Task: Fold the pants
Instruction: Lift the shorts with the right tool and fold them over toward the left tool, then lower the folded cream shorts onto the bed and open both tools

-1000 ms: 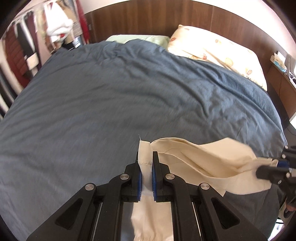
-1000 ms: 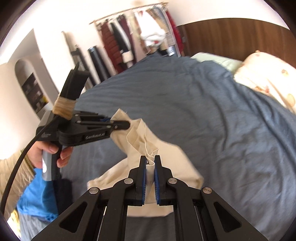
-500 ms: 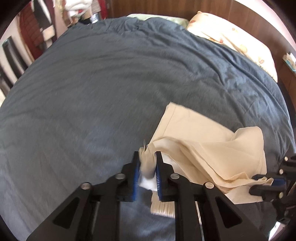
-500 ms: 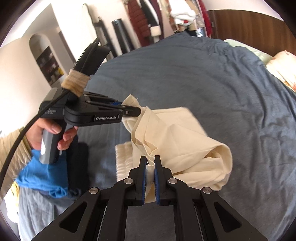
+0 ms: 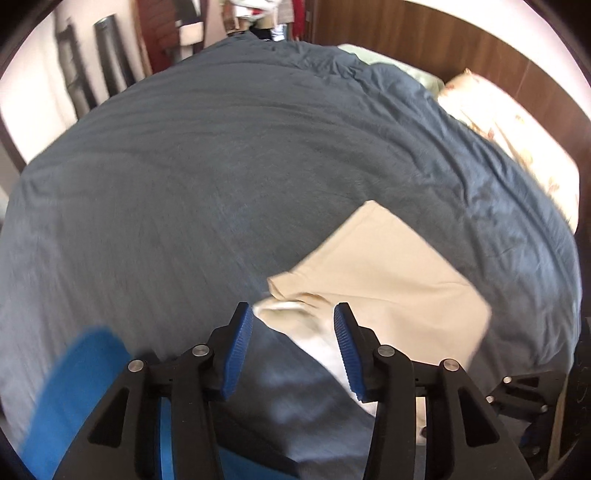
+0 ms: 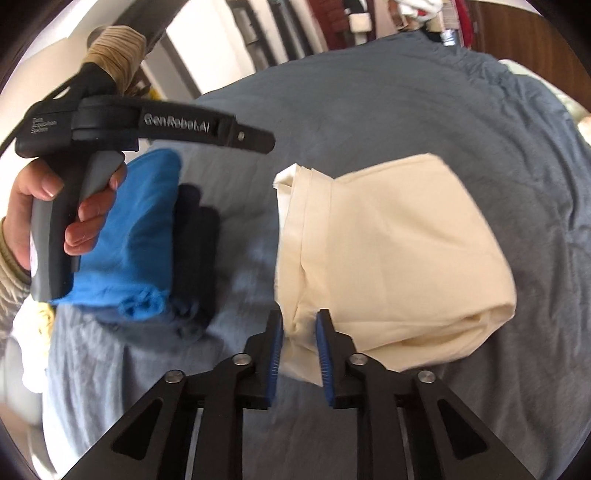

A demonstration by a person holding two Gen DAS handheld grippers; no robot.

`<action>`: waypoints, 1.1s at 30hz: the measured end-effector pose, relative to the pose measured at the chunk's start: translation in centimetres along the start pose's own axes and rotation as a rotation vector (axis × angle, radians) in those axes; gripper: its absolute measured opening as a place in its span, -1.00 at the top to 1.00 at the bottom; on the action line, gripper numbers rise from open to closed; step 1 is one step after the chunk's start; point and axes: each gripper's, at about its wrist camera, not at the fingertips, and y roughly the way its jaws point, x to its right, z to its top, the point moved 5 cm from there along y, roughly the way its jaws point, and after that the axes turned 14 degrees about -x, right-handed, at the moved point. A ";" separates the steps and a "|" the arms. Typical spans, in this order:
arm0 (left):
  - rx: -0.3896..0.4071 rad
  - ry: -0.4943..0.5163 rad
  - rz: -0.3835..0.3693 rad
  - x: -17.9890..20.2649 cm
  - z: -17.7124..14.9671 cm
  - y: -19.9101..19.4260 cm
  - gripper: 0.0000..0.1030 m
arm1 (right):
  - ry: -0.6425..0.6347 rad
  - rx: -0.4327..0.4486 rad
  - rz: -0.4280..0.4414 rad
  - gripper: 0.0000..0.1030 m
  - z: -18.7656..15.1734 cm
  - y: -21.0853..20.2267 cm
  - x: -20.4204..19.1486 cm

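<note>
Left tongs [image 5: 292, 325] opening, cream pants [image 5: 384, 273] edge loose between pads; right tongs [image 6: 299, 332] opening around pants [image 6: 391, 251] corner. Pants folded, lying near bed [image 5: 221, 166] edge.

Bed: I am looking over a dark blue duvet [image 5: 229, 155] that is covering it.
Headboard: dark wood panelling [image 5: 443, 40] is running behind a floral pillow [image 5: 517, 125].
Far side: clothes [image 6: 369, 14] are hanging by a white wall [image 5: 33, 92].
</note>
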 end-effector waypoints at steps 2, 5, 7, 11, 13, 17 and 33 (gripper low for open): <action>0.008 -0.034 -0.015 0.8 -1.3 -0.3 0.08 | -0.038 -0.003 0.005 0.58 -0.9 -0.9 -0.3; 0.010 -0.120 -0.070 1.9 -3.4 -0.2 0.07 | -0.054 0.029 -0.029 0.53 -1.5 -2.7 0.4; 0.002 -0.173 -0.089 2.8 -4.8 0.2 0.07 | -0.035 0.064 -0.067 0.42 -1.2 -4.0 1.7; 0.001 -0.274 -0.065 5.1 -7.0 1.2 0.07 | 0.035 0.102 -0.131 0.37 0.0 -5.2 5.8; 0.020 -0.301 -0.064 6.6 -7.7 1.6 0.08 | 0.091 0.100 -0.143 0.37 0.8 -5.2 8.2; 0.005 -0.333 -0.041 8.0 -8.6 2.8 0.10 | 0.178 0.098 -0.141 0.37 1.8 -5.2 11.8; -0.080 -0.488 -0.249 7.6 -9.1 6.5 0.44 | 0.169 0.057 -0.181 0.37 1.7 -4.2 14.1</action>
